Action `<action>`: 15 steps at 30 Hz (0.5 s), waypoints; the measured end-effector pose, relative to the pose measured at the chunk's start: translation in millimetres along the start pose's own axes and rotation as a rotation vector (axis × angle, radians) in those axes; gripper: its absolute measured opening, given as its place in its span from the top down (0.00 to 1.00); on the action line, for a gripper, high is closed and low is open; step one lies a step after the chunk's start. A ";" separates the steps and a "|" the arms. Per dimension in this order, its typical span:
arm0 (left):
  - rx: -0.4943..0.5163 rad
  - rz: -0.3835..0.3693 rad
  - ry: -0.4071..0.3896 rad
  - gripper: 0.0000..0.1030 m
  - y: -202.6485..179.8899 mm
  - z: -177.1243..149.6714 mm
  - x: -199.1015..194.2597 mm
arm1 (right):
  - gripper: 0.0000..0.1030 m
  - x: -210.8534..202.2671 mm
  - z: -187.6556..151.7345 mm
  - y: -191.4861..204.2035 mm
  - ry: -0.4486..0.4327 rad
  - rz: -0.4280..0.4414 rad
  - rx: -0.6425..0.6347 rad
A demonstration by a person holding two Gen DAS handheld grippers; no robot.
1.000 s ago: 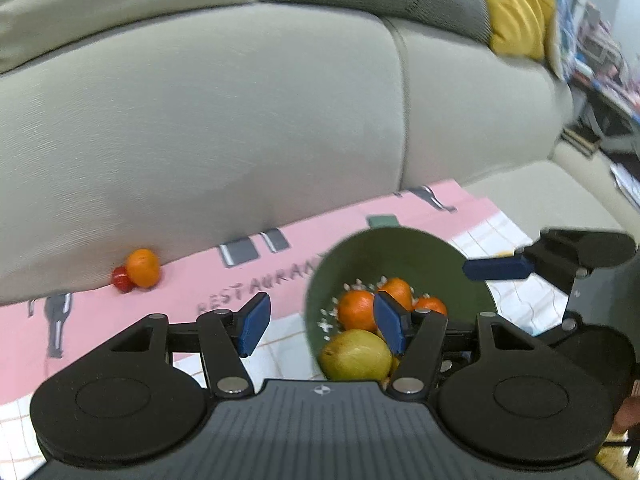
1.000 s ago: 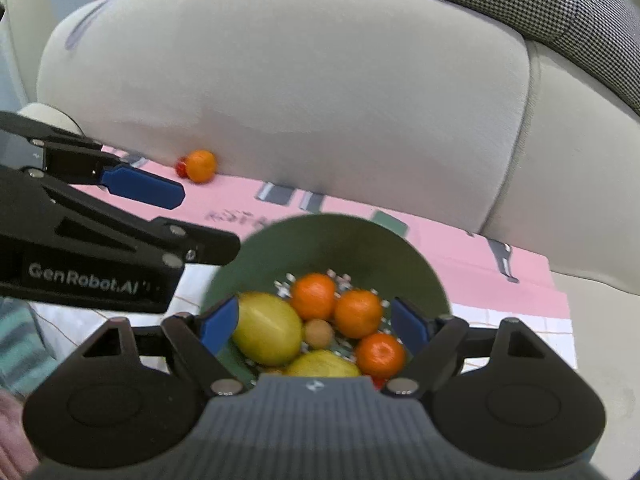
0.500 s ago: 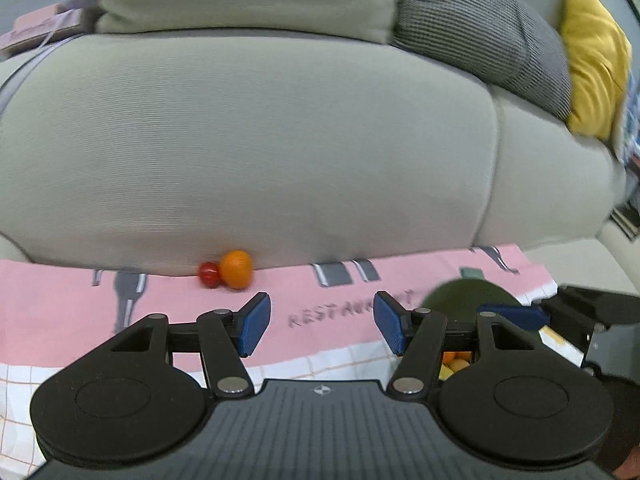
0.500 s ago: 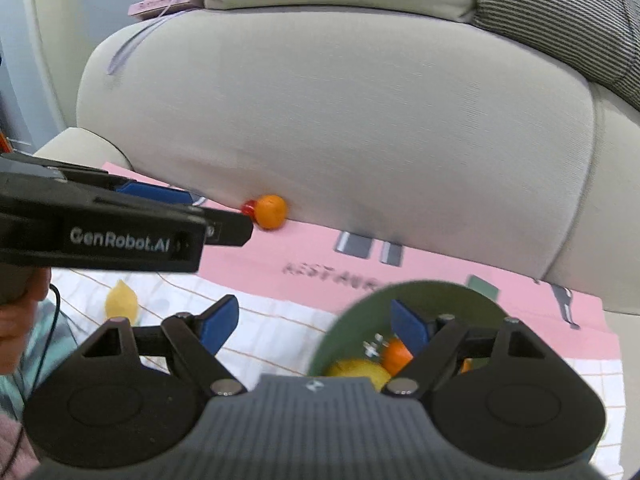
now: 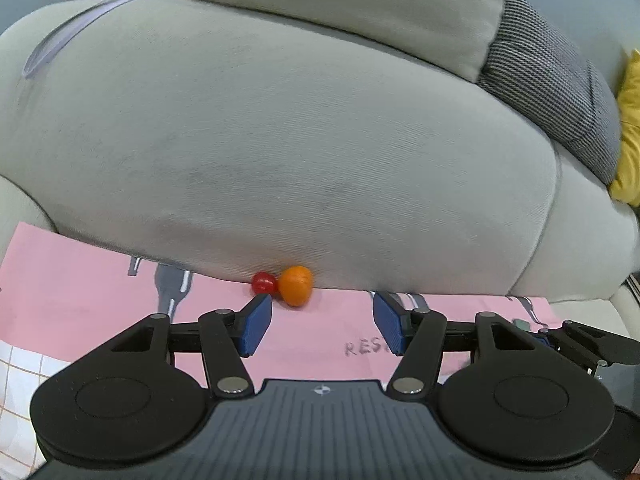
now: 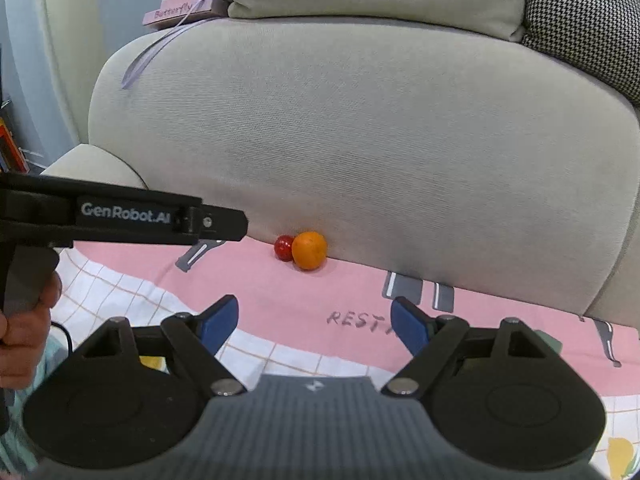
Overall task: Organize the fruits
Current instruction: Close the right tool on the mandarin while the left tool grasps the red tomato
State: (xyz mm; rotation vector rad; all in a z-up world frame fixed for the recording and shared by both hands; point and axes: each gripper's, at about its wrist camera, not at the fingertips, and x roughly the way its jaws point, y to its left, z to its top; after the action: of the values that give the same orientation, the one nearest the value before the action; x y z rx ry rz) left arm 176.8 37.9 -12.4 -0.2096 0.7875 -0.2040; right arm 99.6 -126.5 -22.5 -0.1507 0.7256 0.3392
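Left tongs: open, the two blue pads set wide apart with nothing between them; black linkage arms spread evenly to either side.
Left tongs from the right wrist view: seen side-on as a long black bar reaching in from the left edge, held roughly level; the pads are hidden at this angle.
Left hand: wrapped around the grey handle under that bar, fingers curled at the left edge.
Right tongs: open, blue pads wide apart and holding nothing, pointing forward and slightly downward.
Right tongs from the left wrist view: only a black tip at the right edge.
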 end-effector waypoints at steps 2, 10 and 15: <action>-0.012 0.002 0.005 0.35 7.0 1.4 5.0 | 0.22 9.6 4.0 1.1 0.007 0.005 0.002; -0.059 0.014 0.028 0.42 36.6 4.5 28.9 | 0.30 50.8 16.3 5.4 0.055 0.006 0.004; -0.099 -0.001 0.055 0.49 54.1 3.0 44.3 | 0.46 78.4 22.1 8.3 0.086 0.002 -0.009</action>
State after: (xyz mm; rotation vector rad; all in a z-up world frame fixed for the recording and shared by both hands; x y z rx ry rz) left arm 215.0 78.7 -54.5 -0.2988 0.8532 -0.1725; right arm 165.0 -93.5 -59.0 -0.1744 0.8095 0.3396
